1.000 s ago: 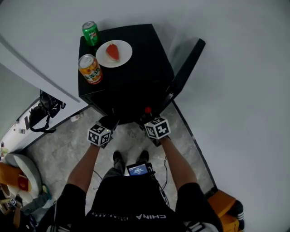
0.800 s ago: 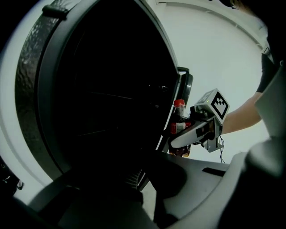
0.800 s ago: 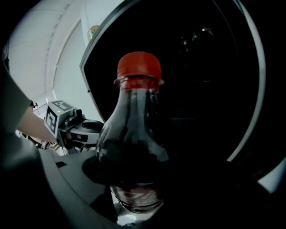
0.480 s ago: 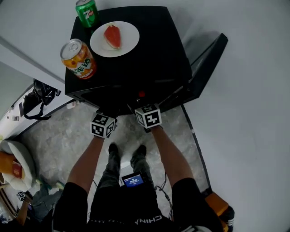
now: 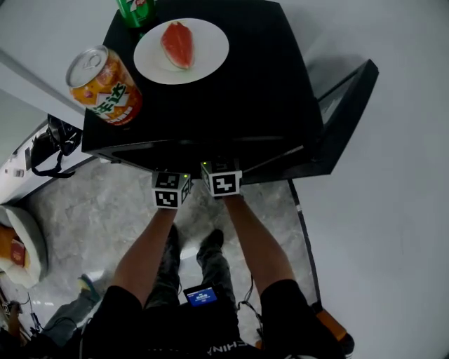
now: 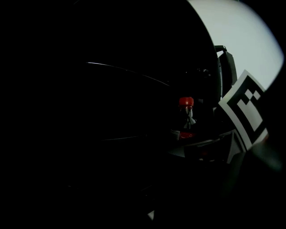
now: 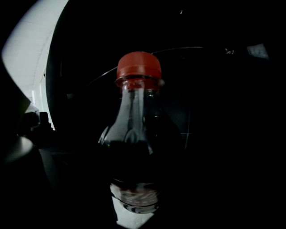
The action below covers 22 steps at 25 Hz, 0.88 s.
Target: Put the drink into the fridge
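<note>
Drink bottle (image 7: 136, 134): dark liquid, red cap, upright. It is clamped in the right tongs (image 5: 223, 181), whose jaws stand wide around the bottle body. Bottle sits at the open front of the black fridge (image 5: 259, 91), under the front edge of the fridge top, with dark interior behind it; depth inside cannot be told.

Left tongs (image 5: 170, 191): just beside the right one at the same front edge. Its own view is too dark to tell the jaw state.

Fridge door (image 5: 337, 119): swung open on the right.

On the fridge top:
- orange can (image 5: 104, 85), front left corner
- green can (image 5: 135, 10), back left corner
- white plate (image 5: 207, 52) with a watermelon slice (image 5: 177, 43), near the back edge
</note>
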{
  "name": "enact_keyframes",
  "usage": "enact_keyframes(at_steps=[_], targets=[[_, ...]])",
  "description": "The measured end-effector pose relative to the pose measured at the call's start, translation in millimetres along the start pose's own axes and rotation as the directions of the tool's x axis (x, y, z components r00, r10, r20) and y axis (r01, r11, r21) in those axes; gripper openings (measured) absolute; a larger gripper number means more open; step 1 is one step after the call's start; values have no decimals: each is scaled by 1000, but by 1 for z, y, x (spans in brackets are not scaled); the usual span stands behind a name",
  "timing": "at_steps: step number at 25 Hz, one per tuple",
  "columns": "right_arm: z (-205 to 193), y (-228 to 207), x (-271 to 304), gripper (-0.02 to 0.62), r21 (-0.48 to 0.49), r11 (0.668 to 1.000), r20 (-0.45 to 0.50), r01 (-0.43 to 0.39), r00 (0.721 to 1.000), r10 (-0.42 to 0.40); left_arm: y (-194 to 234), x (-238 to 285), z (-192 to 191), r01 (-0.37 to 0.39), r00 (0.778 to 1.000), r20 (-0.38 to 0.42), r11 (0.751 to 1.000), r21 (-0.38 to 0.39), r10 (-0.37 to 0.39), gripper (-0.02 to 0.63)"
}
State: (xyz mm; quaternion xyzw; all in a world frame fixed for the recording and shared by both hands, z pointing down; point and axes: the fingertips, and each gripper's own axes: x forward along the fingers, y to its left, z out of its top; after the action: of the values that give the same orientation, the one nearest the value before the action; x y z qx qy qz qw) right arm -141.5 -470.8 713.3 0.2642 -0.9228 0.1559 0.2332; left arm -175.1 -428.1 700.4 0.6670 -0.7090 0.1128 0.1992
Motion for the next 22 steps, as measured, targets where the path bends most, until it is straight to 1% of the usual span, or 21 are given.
enact_keyframes(at_steps=[3, 6, 8, 11, 14, 18, 22], targets=[[1, -5, 11, 314, -18, 1000, 24, 22, 999, -21, 8, 10, -3, -60, 998, 1, 998, 1, 60, 11], [0, -8, 20, 314, -45, 998, 35, 39, 999, -37, 15, 20, -13, -92, 996, -15, 995, -31, 92, 11], [0, -12, 26, 314, -49, 998, 46, 46, 998, -44, 20, 27, -14, -104, 995, -12, 994, -37, 103, 11], [2, -13, 34, 314, -54, 997, 67, 46, 997, -42, 25, 33, -6, -110, 994, 3, 994, -24, 111, 11], [6, -14, 40, 314, -85, 995, 96, 56, 994, -48, 31, 36, -1, -130, 991, 10, 991, -4, 130, 11], [15, -16, 47, 314, -123, 989, 150, 80, 987, -62, 39, 44, -1, -149, 989, 14, 989, 2, 149, 11], [19, -18, 55, 314, -117, 989, 174, 94, 982, -73, 39, 47, -4, -147, 989, 9, 989, -2, 147, 11]])
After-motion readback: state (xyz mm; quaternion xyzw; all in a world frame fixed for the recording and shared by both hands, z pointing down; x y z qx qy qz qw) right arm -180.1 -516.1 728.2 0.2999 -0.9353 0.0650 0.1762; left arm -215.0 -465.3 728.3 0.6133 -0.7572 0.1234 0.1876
